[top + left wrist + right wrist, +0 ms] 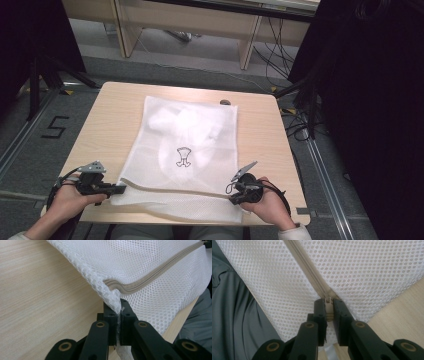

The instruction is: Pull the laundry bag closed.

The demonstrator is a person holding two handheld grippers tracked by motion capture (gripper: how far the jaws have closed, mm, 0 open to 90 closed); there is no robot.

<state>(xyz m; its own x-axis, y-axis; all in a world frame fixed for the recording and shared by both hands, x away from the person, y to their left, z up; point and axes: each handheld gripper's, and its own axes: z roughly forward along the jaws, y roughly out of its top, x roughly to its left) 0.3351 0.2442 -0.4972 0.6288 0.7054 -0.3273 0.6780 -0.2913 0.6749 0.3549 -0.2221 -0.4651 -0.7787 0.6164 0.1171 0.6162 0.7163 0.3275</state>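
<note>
A white mesh laundry bag (pixel 190 150) lies flat on the wooden table (pixel 110 125), with white clothing inside and a small printed garment symbol on it. A beige zipper (pixel 170 190) runs along its near edge. My left gripper (pixel 122 189) is shut on the bag's near left corner (pixel 113 302), pinching the mesh just past the zipper's end. My right gripper (pixel 233 199) is shut on the zipper pull (pixel 328 300) at the near right end of the zipper (pixel 307 267).
A small dark object (pixel 225 102) lies at the table's far edge behind the bag. Black stands and cables flank the table on the floor. The person's grey clothing (pixel 234 315) sits just beyond the near table edge.
</note>
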